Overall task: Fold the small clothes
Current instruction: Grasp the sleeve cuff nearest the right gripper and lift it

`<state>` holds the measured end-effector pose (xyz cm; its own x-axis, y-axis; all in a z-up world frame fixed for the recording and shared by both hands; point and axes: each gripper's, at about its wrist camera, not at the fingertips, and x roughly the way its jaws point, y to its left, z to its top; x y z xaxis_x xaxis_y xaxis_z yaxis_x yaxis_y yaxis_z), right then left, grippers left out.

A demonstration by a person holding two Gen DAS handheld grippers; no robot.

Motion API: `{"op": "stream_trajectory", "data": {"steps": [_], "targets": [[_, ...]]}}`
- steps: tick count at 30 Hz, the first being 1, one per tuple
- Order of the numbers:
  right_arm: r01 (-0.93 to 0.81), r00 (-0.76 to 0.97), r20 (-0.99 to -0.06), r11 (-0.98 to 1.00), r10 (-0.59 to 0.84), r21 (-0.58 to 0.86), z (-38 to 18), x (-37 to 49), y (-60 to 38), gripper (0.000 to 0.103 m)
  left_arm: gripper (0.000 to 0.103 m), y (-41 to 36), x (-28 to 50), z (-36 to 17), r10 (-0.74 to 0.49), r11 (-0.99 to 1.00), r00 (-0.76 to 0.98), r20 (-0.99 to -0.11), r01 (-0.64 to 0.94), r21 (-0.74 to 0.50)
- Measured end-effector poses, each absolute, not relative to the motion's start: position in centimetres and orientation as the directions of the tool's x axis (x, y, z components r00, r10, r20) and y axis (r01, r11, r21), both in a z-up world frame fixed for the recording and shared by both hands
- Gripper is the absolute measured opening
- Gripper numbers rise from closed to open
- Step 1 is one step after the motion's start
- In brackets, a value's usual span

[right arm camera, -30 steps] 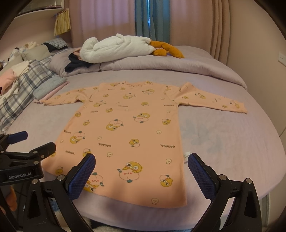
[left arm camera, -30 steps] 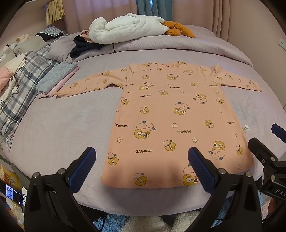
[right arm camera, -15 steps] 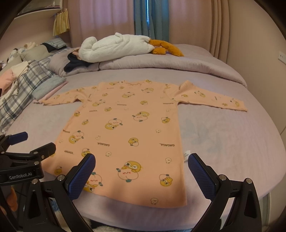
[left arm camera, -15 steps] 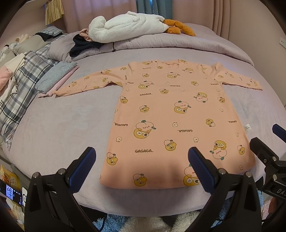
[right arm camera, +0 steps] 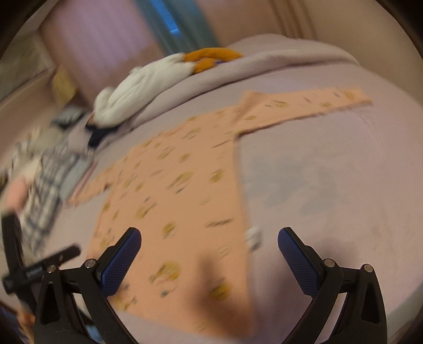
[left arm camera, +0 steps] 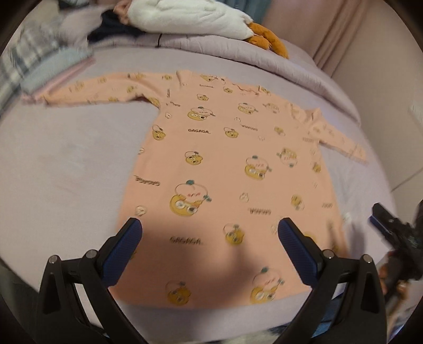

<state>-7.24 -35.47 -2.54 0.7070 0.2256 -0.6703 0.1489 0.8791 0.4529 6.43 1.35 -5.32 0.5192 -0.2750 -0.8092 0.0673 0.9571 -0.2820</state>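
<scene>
A peach long-sleeved child's nightdress [left arm camera: 227, 169] with yellow cartoon prints lies flat on the lilac bed, sleeves spread out; it also shows, blurred, in the right wrist view [right arm camera: 179, 201]. My left gripper [left arm camera: 210, 232] is open and empty, hovering low over the dress's lower hem. My right gripper [right arm camera: 208, 242] is open and empty over the dress's right side edge near the hem. The right gripper's fingers show at the right edge of the left wrist view [left arm camera: 383, 227], and the left gripper's at the left of the right wrist view [right arm camera: 39, 267].
A white plush toy [left arm camera: 185, 16] with orange feet lies on the rolled lilac duvet [left arm camera: 290, 66] at the far end. Folded clothes [left arm camera: 55, 66] and plaid fabric [right arm camera: 45, 190] sit at the left. A wall runs along the right.
Both grippers have moved forward and down over the dress's lower part. The left view has swung right, the right view has tilted and blurred. Both stay open.
</scene>
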Motion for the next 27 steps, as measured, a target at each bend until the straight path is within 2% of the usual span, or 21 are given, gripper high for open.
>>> {"op": "stream_trajectory", "data": {"steps": [3, 8, 13, 22, 27], "targets": [[0.251, 0.726, -0.655, 0.806, 0.209, 0.536, -3.9, -6.0, -40.4, 0.102, 0.103, 2.3, 8.0, -5.8, -0.326, 0.931, 0.506, -0.798, 0.028, -0.363], [0.380, 0.752, -0.651, 0.737, 0.105, 0.558, -4.7, -3.3, -46.7, 0.102, 0.103, 2.5, 10.1, -6.4, -0.310, 0.932, 0.493, -0.813, -0.013, -0.363], [0.454, 0.747, -0.662, 0.683, 0.058, 0.572, -5.9, 0.0, -50.4, 0.102, 0.103, 2.1, 12.1, -7.7, -0.362, 0.915, 0.450, -0.816, 0.003, -0.404], [0.474, 0.803, -0.593, 0.536, 0.062, 0.698, -6.7, 5.0, -56.0, 0.102, 0.103, 1.4, 16.6, -8.9, -0.332, 0.927, 0.432, -0.839, -0.015, -0.374], [0.486, 0.824, -0.566, 0.501, 0.011, 0.716, -6.7, 6.4, -57.7, 0.101, 0.103, 1.3, 18.3, -9.3, -0.319, 0.928, 0.429, -0.845, -0.038, -0.370]]}}
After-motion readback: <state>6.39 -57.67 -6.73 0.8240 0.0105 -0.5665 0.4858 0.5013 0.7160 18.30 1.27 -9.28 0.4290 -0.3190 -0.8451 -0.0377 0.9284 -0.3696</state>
